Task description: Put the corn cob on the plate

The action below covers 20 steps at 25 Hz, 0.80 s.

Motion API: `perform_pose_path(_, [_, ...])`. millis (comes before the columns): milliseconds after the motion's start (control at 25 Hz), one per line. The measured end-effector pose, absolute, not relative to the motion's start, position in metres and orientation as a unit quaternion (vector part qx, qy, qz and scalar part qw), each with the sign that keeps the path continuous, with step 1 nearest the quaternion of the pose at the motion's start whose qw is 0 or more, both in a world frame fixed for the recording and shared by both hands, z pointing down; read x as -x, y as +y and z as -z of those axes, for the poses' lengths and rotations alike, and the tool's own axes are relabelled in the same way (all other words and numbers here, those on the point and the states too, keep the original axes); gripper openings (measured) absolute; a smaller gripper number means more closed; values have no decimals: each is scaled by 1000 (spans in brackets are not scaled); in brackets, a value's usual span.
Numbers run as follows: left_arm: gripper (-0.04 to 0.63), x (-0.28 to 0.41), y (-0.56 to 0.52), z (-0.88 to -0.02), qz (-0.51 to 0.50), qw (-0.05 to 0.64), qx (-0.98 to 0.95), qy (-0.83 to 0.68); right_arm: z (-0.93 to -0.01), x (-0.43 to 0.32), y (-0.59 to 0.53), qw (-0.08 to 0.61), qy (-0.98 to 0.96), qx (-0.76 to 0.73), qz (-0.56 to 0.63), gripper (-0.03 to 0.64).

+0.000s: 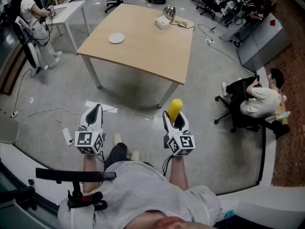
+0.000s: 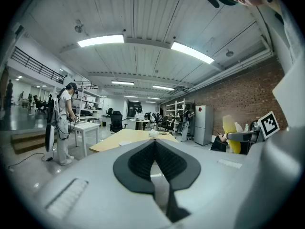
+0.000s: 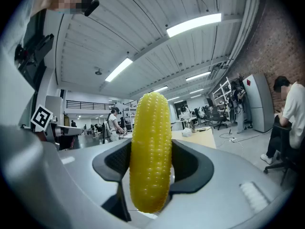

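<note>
Yellow corn cob (image 1: 175, 108) stands upright, clamped between the pads of the right gripper (image 1: 174, 120), which is held level over the grey floor (image 1: 52, 92), on the near side of the wooden table (image 1: 147, 46). A white plate (image 1: 116, 38) lies on the table's left part, well apart from the cob. Near left, the left gripper (image 1: 94, 112) has its jaws pressed together with nothing between them.

Corn cob (image 1: 175, 106): lower part hidden inside right gripper (image 1: 174, 118).
Small objects (image 1: 167, 18) at far end of table (image 1: 143, 46): too small to identify.
Seated person (image 3: 289, 113): cut by picture's edge.
</note>
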State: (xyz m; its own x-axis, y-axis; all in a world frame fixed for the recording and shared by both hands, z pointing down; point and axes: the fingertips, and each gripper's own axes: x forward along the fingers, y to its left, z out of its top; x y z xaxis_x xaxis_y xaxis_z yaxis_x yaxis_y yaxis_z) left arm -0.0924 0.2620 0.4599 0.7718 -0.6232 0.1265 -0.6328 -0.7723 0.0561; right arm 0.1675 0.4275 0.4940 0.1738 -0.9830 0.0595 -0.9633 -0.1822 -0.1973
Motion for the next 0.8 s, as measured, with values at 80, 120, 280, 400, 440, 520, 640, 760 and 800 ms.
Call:
perform_pose_path(80, [20, 88, 263, -457, -48, 46, -942, -328, -497, -172, 433, 57, 629, 770, 87, 250])
perform_pose_path(120, [20, 86, 264, -456, -47, 44, -944, -325, -498, -174, 435, 57, 626, 773, 86, 250])
perform_pose_path(280, [20, 77, 268, -455, -44, 40, -949, -309, -496, -179, 443, 58, 614, 782, 84, 250])
perform_pose_path(400, [19, 70, 271, -451, -46, 40, -952, -299, -492, -183, 451, 69, 607, 787, 87, 250])
perform_pose_path(440, [20, 68, 272, -451, -46, 39, -954, -295, -491, -183, 454, 76, 606, 787, 88, 250])
perform_pose_path(520, [20, 63, 273, -449, -44, 36, -956, -288, -488, -184, 460, 82, 603, 788, 88, 250])
perform_pose_path(640, [20, 55, 279, -445, -42, 36, -958, -280, -486, -186, 469, 71, 601, 792, 84, 250])
perform_pose_path(760, [20, 48, 284, -447, -44, 33, -960, -274, -486, -188, 473, 59, 604, 791, 78, 250])
perform_pose_path(800, [20, 47, 284, -447, -46, 31, -960, -274, -485, -187, 473, 57, 606, 789, 77, 250])
